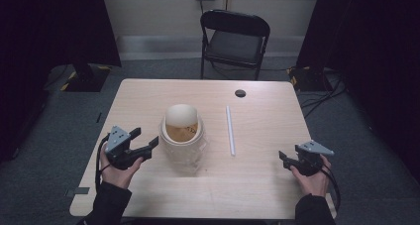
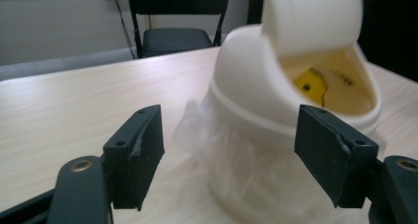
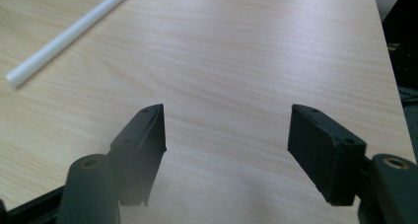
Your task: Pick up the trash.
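Open, empty jaws of the left gripper [image 2: 229,160] face a cream swing-lid bin [image 2: 291,110], plastic-lined.

bin [image 1: 182,138] table-centre | tube [image 1: 230,130] right of it | chair [image 1: 234,36] behind table [image 1: 267,185]

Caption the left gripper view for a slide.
Open left gripper faces a white bin with its flap lid tipped open.

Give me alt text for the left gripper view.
A small cream plastic bin with a tilted swing lid, lined with a clear bag, stands on the pale wooden table just beyond the open left gripper. A black folding chair stands behind.
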The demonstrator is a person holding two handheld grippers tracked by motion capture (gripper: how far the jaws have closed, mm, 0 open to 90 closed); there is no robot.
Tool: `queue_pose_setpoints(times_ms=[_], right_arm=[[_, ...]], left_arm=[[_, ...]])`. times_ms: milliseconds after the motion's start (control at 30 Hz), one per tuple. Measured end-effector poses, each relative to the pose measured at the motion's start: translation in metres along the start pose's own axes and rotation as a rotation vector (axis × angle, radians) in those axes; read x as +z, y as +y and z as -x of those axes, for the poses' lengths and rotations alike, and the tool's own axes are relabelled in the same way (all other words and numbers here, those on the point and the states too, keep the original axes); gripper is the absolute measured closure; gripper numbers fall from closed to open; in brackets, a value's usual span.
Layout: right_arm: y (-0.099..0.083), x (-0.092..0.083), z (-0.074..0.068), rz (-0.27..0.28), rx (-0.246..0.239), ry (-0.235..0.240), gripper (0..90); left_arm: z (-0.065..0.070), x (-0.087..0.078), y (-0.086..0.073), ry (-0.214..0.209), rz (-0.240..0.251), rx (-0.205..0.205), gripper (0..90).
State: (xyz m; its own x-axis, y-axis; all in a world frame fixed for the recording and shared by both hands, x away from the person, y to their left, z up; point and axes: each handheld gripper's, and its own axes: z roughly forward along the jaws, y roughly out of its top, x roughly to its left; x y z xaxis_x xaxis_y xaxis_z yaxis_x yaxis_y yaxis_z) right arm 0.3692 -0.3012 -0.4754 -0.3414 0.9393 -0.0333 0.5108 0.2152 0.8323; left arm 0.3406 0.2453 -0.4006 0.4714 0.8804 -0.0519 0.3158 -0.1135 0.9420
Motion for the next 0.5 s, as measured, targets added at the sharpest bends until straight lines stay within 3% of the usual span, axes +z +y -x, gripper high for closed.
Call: queue_pose_setpoints(times_ms=[67, 233, 367, 500], right_arm=[[0.004, -0.001, -0.002, 0.013, -0.003, 0.004, 30.9], [0.017, 0.000, -0.008, 0.037, -0.002, 0.026, 32.0], [0.032, 0.003, -0.013, 0.050, -0.002, 0.040, 32.9], [0.051, 0.007, -0.019, 0.059, -0.024, 0.046, 33.5]], left_arm=[[-0.006, -0.005, -0.011, 0.017, -0.022, 0.001, 26.8], [-0.022, -0.007, -0.047, 0.049, -0.131, 0.015, 26.7], [-0.031, -0.001, -0.074, 0.075, -0.196, 0.019, 27.3], [-0.035, 0.009, -0.094, 0.075, -0.277, 0.010, 27.8]])
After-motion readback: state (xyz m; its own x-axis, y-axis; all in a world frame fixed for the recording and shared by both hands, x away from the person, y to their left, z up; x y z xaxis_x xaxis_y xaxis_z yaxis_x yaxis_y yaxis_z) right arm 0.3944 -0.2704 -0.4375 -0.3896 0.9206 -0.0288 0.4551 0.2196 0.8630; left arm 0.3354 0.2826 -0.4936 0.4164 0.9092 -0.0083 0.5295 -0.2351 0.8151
